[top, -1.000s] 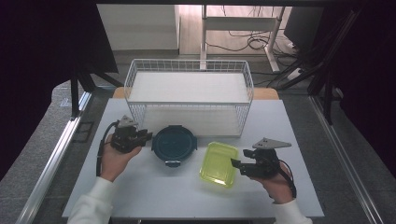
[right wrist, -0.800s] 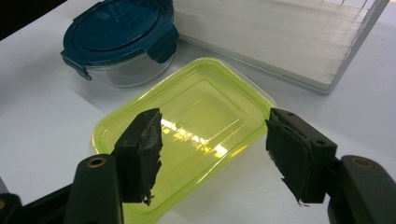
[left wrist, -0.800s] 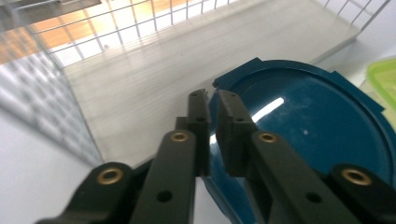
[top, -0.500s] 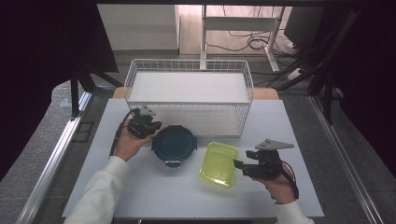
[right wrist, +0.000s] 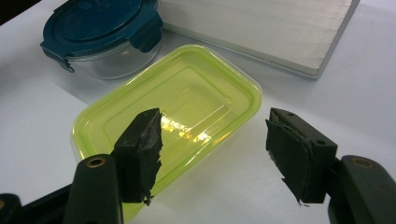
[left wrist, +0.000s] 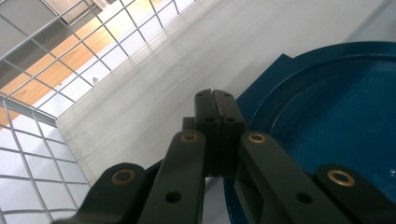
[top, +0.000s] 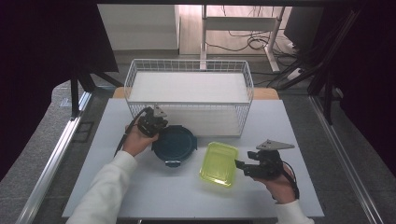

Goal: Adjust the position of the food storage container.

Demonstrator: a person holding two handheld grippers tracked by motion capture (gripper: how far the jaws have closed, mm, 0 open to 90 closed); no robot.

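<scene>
High view: left tongs hang at the back-left rim of the round tub with the blue lid, which sits on the white bench just in front of the wire basket. Left gripper view has the two jaws pressed flat together with nothing between them, their tip over the board in the basket, just beside the lid's edge. Right tongs rest to the right of the green tub, jaws standing apart; right gripper view has the near end of the green tub just ahead of them, neither pad touching it.

My reading is that the step in hand is an approach to the blue lid, perhaps to press it or work one of its clips. With the tongs together, a push down on the rim would serve; a grip on a clip would need them opened first.

Against the frame a second back, the left hand has travelled from the bench left of the tub up toward the basket, and its jaws have just closed. Right hand and both tubs lie as they did.
</scene>
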